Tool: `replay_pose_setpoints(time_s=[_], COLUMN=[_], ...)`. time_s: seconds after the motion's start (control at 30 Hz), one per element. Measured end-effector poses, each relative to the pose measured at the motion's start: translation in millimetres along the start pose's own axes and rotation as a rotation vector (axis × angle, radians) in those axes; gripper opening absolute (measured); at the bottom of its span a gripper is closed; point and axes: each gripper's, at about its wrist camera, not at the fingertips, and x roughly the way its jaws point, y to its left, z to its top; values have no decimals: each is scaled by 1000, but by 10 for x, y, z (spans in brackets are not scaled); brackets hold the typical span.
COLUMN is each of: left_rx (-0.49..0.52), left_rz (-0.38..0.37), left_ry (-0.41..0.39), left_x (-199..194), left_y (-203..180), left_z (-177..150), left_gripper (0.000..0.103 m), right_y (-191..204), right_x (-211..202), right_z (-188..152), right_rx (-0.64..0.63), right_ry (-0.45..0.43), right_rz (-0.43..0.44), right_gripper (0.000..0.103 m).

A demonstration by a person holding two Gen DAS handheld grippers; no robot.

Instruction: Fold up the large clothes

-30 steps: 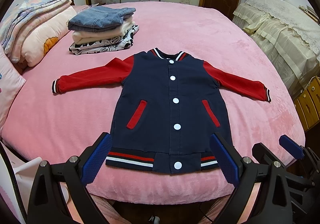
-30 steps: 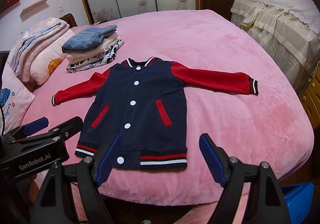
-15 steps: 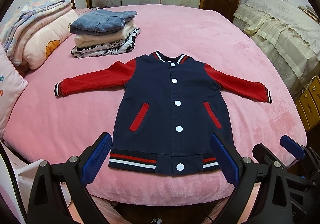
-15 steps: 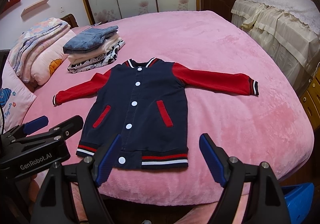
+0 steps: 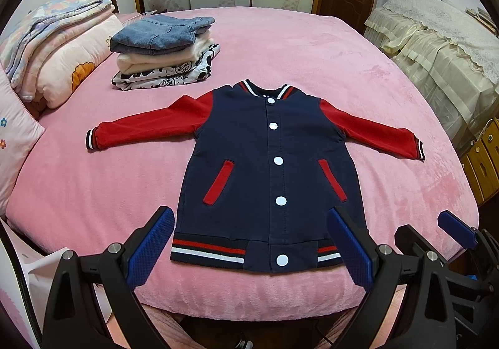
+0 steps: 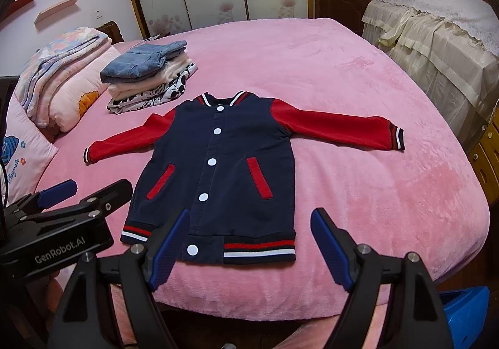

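navy jacket [image 5: 265,162] with red sleeves, white snaps; pink bedspread [image 5: 296,46].

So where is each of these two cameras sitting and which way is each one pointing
Left wrist view: sits on the left gripper at the foot of the pink bed, facing the wardrobe doors over the spread jacket; its own open jaws show, and the right gripper at the right edge.
Right wrist view: sits on the right gripper, further right, facing the same way; its open jaws show, and the left gripper at the left.
Both views share the jacket, the stack of folded clothes and the bed.
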Motion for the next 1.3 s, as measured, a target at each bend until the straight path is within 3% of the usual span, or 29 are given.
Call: replay_pose_setpoints(time_s=[1.0, 1.3], left_rx=[27, 39], left_rz=[8, -12], left_ry=[-1, -21], left_x=[59, 96], left_y=[-86, -257], left_z=[-7, 198], left_gripper=[97, 97], right_y=[-85, -281], right_x=[46, 74], right_z=[12, 134], right_rx=[15, 30], right_ry=[-2, -38], right_rz=[22, 40], right_gripper=[80, 80])
